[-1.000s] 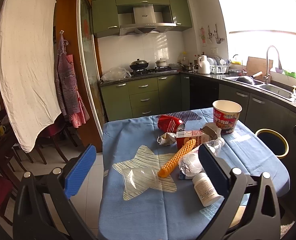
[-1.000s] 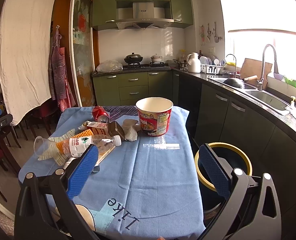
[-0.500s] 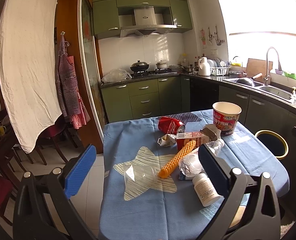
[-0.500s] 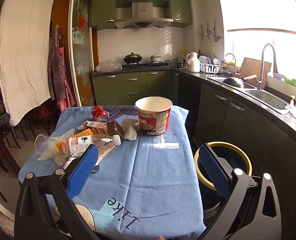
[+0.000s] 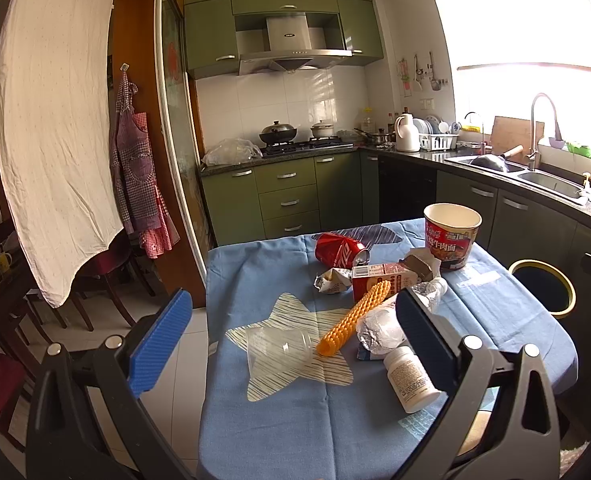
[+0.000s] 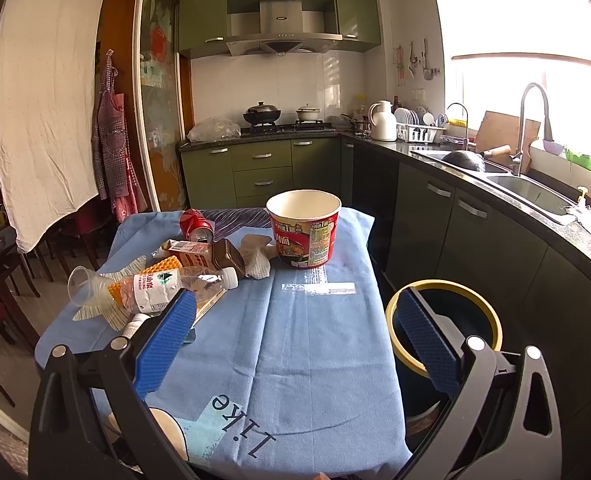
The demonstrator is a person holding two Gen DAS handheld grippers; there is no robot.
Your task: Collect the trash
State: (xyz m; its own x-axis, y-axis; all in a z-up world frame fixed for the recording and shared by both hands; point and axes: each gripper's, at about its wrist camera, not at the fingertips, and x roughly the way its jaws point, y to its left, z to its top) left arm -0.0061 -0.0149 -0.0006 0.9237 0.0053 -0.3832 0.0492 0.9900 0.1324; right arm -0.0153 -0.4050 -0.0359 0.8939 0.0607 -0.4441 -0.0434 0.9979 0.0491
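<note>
Left wrist view: left gripper point(image 5: 291, 336) is held spread wide and empty above the table point(image 5: 279, 432), trash piled ahead: clear cup point(image 5: 278, 347), orange roller point(image 5: 355, 318), pill bottle point(image 5: 409, 378). Right gripper point(image 6: 295, 334) is likewise released, nothing grasped; noodle cup point(image 6: 304, 227) and bin point(image 6: 447, 326) are seen close. One item should be centred between the pads before closing; the light cup is best squeezed gently.
</note>
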